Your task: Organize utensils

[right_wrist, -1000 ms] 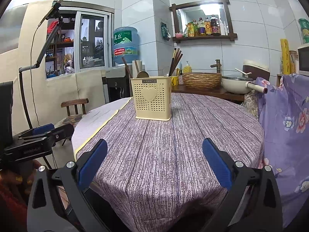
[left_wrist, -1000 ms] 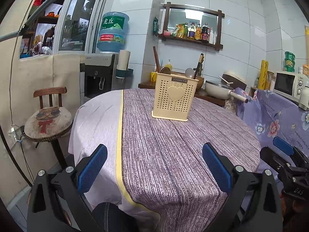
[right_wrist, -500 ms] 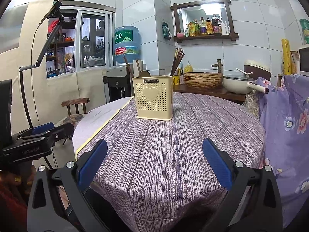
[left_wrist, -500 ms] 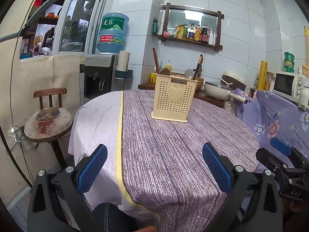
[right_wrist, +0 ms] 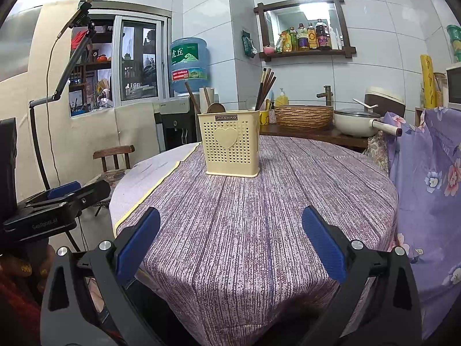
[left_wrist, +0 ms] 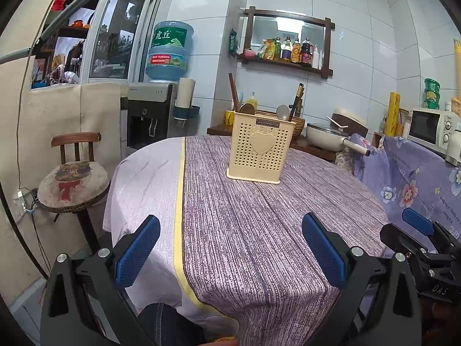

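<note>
While both of our tools hover at the near edge of the round worktop (left_wrist: 259, 230), the left hand-held gripper (left_wrist: 230, 255) has its blue pads spread wide with nothing between them, and the right hand-held gripper (right_wrist: 230, 242) is likewise wide apart and empty. We see the cream utensil holder (left_wrist: 260, 151) standing upright toward the far edge of the worktop, on the purple striped cloth (right_wrist: 259, 216), well apart from both grippers. Dark chopsticks (right_wrist: 265, 88) rise from its right side, a wooden spoon (right_wrist: 216, 107) and a brown handle from its left, and a metal spoon (left_wrist: 282, 112) shows above its rim. From the left view our right gripper sits off the worktop's right edge.
</note>
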{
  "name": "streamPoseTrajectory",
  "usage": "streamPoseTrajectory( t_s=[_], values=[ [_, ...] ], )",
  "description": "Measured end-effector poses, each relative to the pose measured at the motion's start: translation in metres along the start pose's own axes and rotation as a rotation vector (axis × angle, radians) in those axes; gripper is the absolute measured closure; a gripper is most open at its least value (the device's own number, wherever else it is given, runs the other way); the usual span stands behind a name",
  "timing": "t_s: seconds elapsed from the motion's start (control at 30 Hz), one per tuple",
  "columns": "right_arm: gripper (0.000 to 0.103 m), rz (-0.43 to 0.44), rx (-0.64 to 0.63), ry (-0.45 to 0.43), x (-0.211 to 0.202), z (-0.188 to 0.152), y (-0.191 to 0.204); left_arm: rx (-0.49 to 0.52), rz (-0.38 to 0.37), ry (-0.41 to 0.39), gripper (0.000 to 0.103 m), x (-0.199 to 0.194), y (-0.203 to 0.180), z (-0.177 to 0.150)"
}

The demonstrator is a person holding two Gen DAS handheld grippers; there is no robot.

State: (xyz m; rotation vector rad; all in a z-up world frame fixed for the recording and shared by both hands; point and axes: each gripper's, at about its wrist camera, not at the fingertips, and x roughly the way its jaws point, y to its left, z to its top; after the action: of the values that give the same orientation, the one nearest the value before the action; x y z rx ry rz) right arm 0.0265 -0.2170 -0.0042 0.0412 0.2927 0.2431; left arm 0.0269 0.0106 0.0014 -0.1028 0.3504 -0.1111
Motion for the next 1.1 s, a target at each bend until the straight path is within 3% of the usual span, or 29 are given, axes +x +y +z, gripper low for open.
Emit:
streamPoseTrajectory(
  t_s=[1.1],
  values=[
    [0.006,0.008,0.004,0.019,0.0021,-0.0025,-0.0005,0.011,0.009,0.008,0.005,-0.0002,-0.0049,-0.0016]
  ],
)
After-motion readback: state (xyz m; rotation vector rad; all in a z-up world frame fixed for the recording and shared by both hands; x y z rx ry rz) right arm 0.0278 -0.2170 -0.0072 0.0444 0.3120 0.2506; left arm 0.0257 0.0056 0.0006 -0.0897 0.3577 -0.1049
